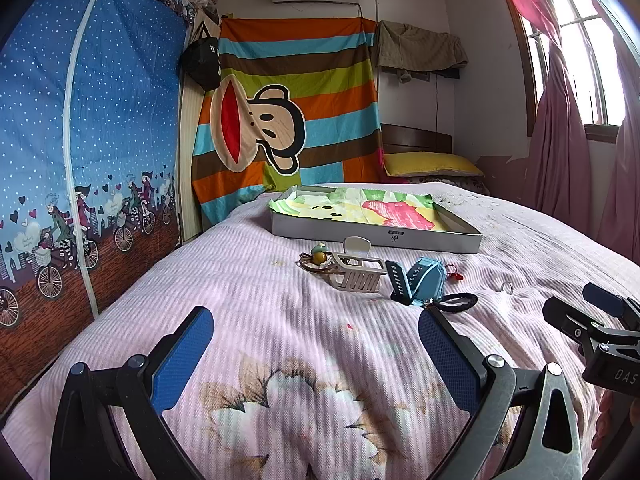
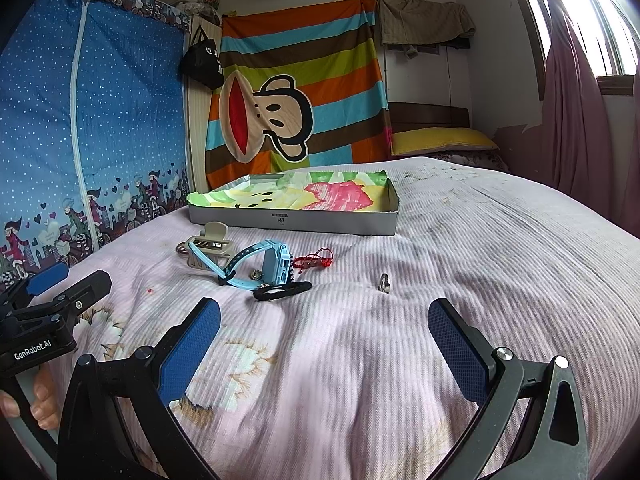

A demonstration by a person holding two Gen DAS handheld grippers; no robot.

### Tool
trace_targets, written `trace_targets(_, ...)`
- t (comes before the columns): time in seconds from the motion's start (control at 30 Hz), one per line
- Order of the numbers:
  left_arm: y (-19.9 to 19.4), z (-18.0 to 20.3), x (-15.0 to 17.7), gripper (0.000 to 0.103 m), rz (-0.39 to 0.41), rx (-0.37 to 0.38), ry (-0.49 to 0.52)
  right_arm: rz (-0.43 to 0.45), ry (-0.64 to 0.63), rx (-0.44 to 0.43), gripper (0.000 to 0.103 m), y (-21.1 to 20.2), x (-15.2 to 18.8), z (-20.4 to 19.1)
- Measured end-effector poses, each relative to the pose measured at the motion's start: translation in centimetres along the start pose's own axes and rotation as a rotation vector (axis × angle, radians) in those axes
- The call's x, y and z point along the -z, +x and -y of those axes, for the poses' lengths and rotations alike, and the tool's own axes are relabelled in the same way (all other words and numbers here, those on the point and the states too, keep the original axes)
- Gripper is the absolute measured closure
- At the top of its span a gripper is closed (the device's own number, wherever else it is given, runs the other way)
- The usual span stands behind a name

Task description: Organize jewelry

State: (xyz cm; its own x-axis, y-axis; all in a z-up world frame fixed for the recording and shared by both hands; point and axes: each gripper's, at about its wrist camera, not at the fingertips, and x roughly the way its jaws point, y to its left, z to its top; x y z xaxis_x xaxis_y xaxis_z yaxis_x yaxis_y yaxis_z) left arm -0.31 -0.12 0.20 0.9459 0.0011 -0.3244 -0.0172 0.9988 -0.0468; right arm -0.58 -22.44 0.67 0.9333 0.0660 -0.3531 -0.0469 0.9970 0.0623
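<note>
- Pink ribbed bedspread (image 2: 460, 240) covers the bed, with a striped monkey cloth (image 2: 296, 92) hanging on the far wall and a blue dotted wardrobe cover (image 1: 80, 120) at the left.
- Far on the bed lies a shallow grey box (image 2: 296, 220) lined with colourful paper.
- Just near of the box sits a cluster: a beige hair clip (image 1: 358, 272), a light-blue watch (image 2: 264, 266) on its side, a red string bracelet (image 2: 318, 260) to its right, and a black hair tie (image 2: 282, 291) nearest the camera.
- A wooden-bead piece (image 1: 318, 258) lies touching the left end of the clip.
- A small ring (image 2: 385, 282) lies apart, to the right of the cluster.
- Left gripper (image 1: 316, 356) hovers over the near bedspread, fingers spread wide, holding nothing.
- Right gripper (image 2: 324, 344) also hangs spread wide and empty, near of the hair tie and ring.
</note>
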Motion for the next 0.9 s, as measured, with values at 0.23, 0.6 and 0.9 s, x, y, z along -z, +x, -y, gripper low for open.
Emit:
trace_targets(0.23, 0.0, 0.0, 0.0, 0.000, 0.001, 0.000, -0.001, -0.001, 0.000, 0.001, 0.001, 0.0, 0.0, 0.0)
trace_targets(0.6, -0.2, -0.3, -0.8, 0.000, -0.001, 0.035, -0.027, 0.020, -0.015, 0.026, 0.001, -0.2, 0.0, 0.0)
trace_targets(0.9, 3.0, 0.1, -1.8, 0.000, -0.081, 0.108, -0.035, 0.024, -0.046, 0.023, 0.001, 0.1, -1.3, 1.4)
